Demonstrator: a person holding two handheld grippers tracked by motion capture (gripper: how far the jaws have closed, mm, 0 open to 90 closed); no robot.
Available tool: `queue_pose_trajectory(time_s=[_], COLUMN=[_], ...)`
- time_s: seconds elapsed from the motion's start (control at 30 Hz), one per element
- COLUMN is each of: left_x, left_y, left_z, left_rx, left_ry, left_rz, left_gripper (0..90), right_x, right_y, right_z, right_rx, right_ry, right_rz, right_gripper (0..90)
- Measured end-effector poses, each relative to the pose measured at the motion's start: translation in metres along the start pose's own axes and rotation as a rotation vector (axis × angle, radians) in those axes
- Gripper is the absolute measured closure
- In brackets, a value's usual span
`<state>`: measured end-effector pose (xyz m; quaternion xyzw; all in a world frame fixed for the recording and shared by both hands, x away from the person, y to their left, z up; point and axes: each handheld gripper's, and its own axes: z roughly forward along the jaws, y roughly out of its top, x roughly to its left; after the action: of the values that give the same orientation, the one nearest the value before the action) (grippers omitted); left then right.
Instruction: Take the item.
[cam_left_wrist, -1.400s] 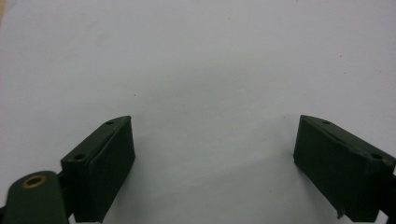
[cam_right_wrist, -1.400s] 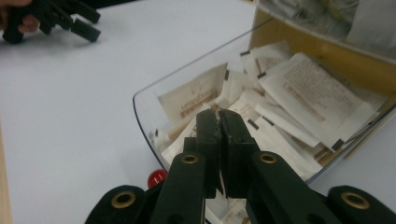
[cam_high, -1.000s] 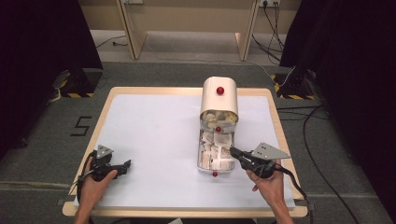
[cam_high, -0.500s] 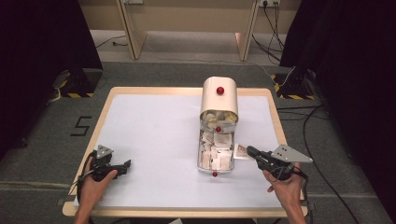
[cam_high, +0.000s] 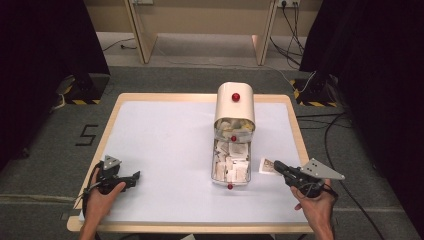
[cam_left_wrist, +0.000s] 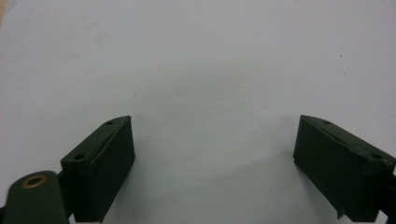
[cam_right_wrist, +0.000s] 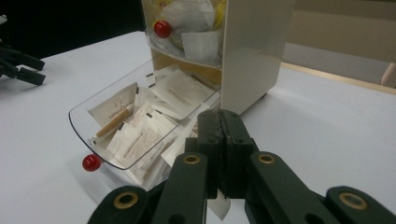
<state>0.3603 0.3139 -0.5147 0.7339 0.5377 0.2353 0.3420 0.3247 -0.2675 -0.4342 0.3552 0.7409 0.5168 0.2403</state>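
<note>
As against a second ago, right claw (cam_high: 276, 165) farther right, clamped on a packet (cam_high: 267, 166); left claw (cam_high: 134, 177) apart; packets in open drawer (cam_high: 230, 167).

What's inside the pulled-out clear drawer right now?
The clear drawer holds a loose heap of white paper packets, some printed. Whatever lies beneath the top layer is covered.

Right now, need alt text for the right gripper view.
The right gripper, jaws shut on a paper sachet, sits beside an open clear drawer of sachets with a red knob, pulled out of a cream cabinet on the white table.
</note>
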Motion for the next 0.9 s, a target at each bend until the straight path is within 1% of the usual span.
queue_pose_trajectory(time_s=[0.27,0.53,0.6,0.9], left_x=[0.0,0.0,0.0,0.0], left_y=[0.0,0.0,0.0,0.0], left_z=[0.0,0.0,0.0,0.0], left_rx=[0.0,0.0,0.0,0.0], left_ry=[-0.001,0.0,0.0,-0.001], left_rz=[0.0,0.0,0.0,0.0], left_gripper=[11.8,11.8,11.7,11.8], right_x=[-0.003,-0.005,-0.006,-0.008], right_y=[-0.007,-0.015,-0.017,-0.024], right_z=[0.0,0.004,0.005,0.01], right_rx=[0.026,0.055,0.063,0.109], right_ry=[-0.004,-0.008,-0.009,-0.012], right_rz=[0.007,0.025,0.019,0.02], right_gripper=[88.2,88.2,88.2,88.2])
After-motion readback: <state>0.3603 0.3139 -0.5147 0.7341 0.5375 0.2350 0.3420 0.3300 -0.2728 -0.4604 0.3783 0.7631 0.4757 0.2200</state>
